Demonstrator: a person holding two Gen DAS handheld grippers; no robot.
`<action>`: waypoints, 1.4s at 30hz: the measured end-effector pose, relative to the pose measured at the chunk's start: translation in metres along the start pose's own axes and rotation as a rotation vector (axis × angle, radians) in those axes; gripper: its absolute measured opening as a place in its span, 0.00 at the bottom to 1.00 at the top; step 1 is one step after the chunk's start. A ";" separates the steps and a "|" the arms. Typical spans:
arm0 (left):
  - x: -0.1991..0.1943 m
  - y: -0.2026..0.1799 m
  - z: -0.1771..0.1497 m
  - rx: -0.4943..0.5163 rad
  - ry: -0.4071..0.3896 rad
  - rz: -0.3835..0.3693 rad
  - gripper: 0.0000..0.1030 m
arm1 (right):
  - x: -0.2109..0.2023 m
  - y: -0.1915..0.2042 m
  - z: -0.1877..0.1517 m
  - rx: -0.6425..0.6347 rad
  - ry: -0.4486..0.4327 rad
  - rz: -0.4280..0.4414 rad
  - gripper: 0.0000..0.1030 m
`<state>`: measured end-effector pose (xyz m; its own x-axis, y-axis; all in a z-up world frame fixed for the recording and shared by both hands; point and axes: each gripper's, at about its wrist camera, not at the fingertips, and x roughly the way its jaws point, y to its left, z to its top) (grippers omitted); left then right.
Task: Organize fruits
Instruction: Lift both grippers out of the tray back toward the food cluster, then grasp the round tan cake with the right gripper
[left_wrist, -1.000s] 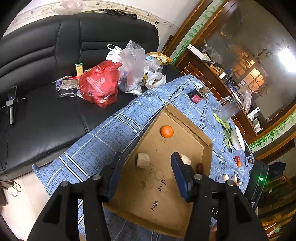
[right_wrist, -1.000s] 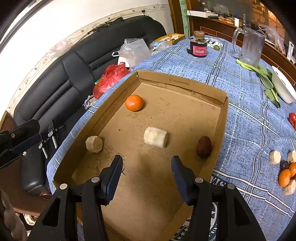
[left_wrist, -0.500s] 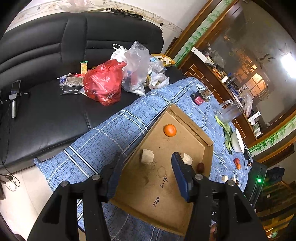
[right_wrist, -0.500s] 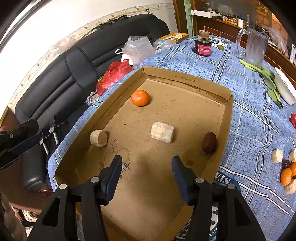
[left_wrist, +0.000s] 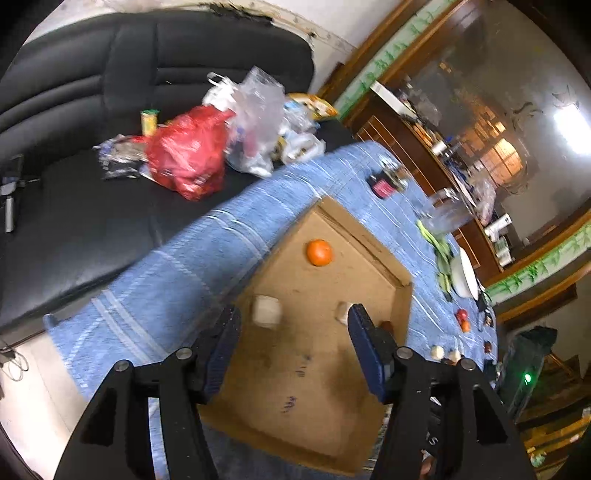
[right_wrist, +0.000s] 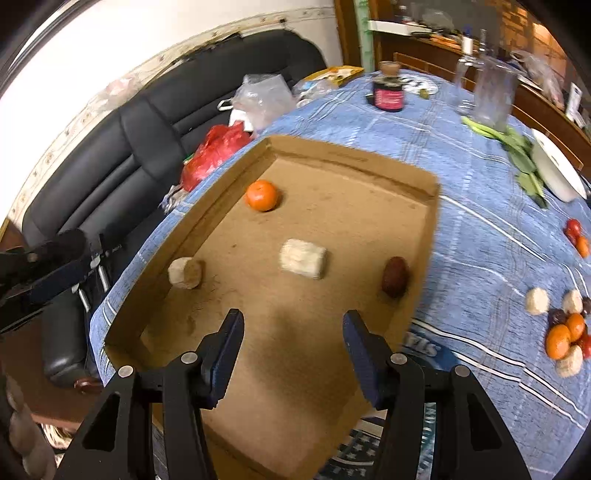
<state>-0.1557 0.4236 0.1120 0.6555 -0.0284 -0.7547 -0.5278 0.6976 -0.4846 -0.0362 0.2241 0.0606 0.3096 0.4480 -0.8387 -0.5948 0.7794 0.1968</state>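
While four pieces lie in the box (right_wrist: 354, 157) — an orange (right_wrist: 261, 195), two pale chunks (right_wrist: 303, 258), a dark fruit (right_wrist: 394, 277) — a pile (right_wrist: 565, 332) waits on the cloth (right_wrist: 480, 229) at the right. Left tongs (left_wrist: 293, 325) are opening, empty; right tongs (right_wrist: 293, 328) stand half open, empty. Perhaps half remains.

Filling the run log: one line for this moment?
left gripper: opening, empty | right gripper: open, empty | cardboard tray: orange, dark fruit | fruit pile on tablecloth

a home living room: black sofa (left_wrist: 74, 206), clothed dining table (right_wrist: 461, 155).
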 end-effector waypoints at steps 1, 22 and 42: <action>0.005 -0.006 0.002 0.014 0.007 -0.011 0.58 | -0.005 -0.009 -0.002 0.024 -0.008 -0.015 0.60; 0.156 -0.239 -0.113 0.518 0.317 -0.169 0.58 | -0.121 -0.266 -0.122 0.521 -0.087 -0.259 0.60; 0.239 -0.300 -0.136 0.775 0.313 -0.089 0.29 | -0.045 -0.264 -0.073 0.243 -0.065 -0.197 0.48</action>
<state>0.0856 0.1099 0.0168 0.4370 -0.2245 -0.8710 0.1143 0.9744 -0.1937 0.0527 -0.0341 0.0089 0.4529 0.2988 -0.8400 -0.3263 0.9324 0.1557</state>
